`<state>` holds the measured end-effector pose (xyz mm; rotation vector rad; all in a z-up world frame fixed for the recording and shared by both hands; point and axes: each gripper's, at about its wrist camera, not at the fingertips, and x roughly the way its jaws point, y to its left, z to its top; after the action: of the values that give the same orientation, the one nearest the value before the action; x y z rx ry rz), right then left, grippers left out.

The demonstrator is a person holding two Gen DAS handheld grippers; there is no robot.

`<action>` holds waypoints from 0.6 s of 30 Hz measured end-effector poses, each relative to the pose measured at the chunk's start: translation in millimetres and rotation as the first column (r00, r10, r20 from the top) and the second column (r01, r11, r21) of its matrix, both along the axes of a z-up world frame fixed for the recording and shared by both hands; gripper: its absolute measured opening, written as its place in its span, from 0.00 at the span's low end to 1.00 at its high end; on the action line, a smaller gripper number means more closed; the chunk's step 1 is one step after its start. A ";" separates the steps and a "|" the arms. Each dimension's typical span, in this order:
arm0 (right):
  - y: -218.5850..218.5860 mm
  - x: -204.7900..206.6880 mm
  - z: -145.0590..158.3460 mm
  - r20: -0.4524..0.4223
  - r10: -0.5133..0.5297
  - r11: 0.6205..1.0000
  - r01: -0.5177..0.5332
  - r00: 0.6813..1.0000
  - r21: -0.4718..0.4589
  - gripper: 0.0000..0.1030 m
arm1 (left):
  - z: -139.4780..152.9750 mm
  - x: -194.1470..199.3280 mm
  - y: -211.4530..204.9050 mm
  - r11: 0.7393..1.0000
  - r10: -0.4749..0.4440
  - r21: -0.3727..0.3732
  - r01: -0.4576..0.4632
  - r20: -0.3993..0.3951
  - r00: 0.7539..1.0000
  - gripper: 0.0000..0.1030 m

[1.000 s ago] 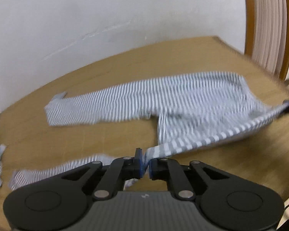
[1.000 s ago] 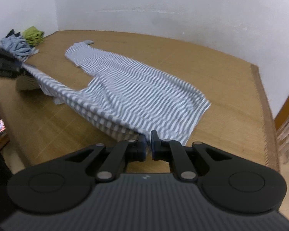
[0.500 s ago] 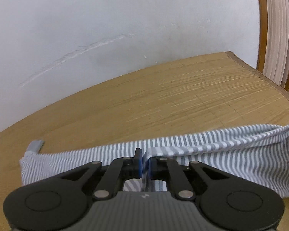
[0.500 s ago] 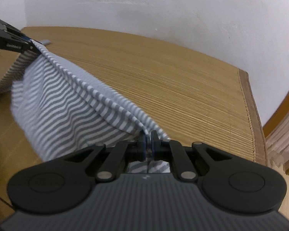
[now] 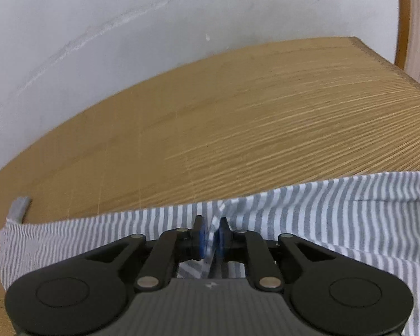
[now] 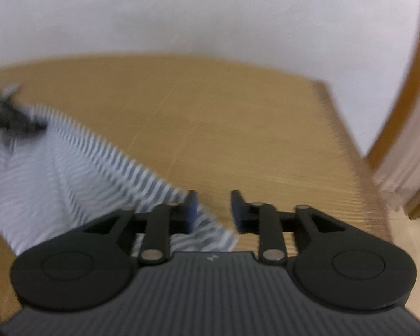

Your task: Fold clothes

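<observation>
Bamboo mat (image 5: 238,117), white wall (image 5: 126,14)

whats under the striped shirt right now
The grey-and-white striped shirt lies on the woven bamboo mat; bare mat shows beyond its edge. Anything beneath the cloth is covered and cannot be seen. The left tool pinches a fold; the right tool is open.

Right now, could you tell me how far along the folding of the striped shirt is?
Done: the striped shirt lies doubled over on the wooden table, so a first fold looks made. In hand: the left tool is shut on the shirt's edge, while the right tool is open with the cloth lying loose beside it. Left: releasing the left side and making any further folds.
</observation>
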<state>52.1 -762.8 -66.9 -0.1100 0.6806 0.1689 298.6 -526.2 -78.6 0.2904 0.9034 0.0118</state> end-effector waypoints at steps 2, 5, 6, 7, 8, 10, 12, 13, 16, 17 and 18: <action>-5.2 -16.4 9.9 0.044 -0.046 0.998 0.044 0.998 0.048 0.37 | -3.8 -1.2 2.2 1.000 0.013 0.000 -0.013 0.003 1.000 0.18; -5.1 -35.6 10.7 0.042 -0.018 0.993 0.013 0.999 0.115 0.37 | -6.0 -4.7 1.8 1.000 0.016 0.013 -0.016 0.016 1.000 0.18; -2.1 -35.6 6.9 0.022 0.012 0.991 -0.015 1.000 0.133 0.37 | -5.8 -5.3 1.1 1.000 0.013 0.019 -0.014 0.020 1.000 0.18; 1.8 -35.6 0.4 -0.002 0.045 0.989 -0.044 0.999 0.138 0.36 | -5.6 -5.8 0.0 1.000 0.008 0.026 -0.008 0.023 1.000 0.16; 6.2 -28.9 -5.9 -0.030 0.067 0.990 -0.062 0.997 0.129 0.36 | -5.3 -7.8 -1.8 0.999 0.001 0.035 -0.002 0.026 1.000 0.16; 12.4 -14.2 -23.5 -0.096 0.051 0.995 -0.043 0.994 0.087 0.36 | -3.4 -10.5 -4.0 0.998 -0.016 0.059 0.014 0.030 0.999 0.17; 11.8 0.5 -37.1 -0.116 0.019 0.996 -0.008 0.993 0.094 0.36 | -2.9 -12.3 -4.7 0.997 -0.023 0.072 0.020 0.032 0.999 0.18; 9.4 6.1 -40.9 -0.103 0.006 0.992 0.007 0.995 0.124 0.36 | -1.7 -13.0 -3.4 0.998 -0.018 0.067 0.016 0.033 0.999 0.20; 9.2 0.3 -30.5 -0.077 -0.032 0.988 0.043 0.996 0.151 0.36 | 6.0 -14.1 7.7 1.000 0.018 0.009 -0.018 0.032 0.999 0.20; 11.1 -4.3 -25.4 -0.049 -0.033 0.987 0.040 0.998 0.155 0.36 | 8.8 -16.1 11.6 1.000 0.031 -0.005 -0.031 0.040 0.999 0.21; 13.2 -10.2 -21.7 -0.032 -0.032 0.989 0.036 0.999 0.141 0.36 | 11.4 -17.9 15.2 0.999 0.042 -0.018 -0.041 0.048 0.998 0.21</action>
<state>42.0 -749.6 -88.6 0.0404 0.6972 0.1855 280.7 -511.1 -67.2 0.2546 0.8611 0.0495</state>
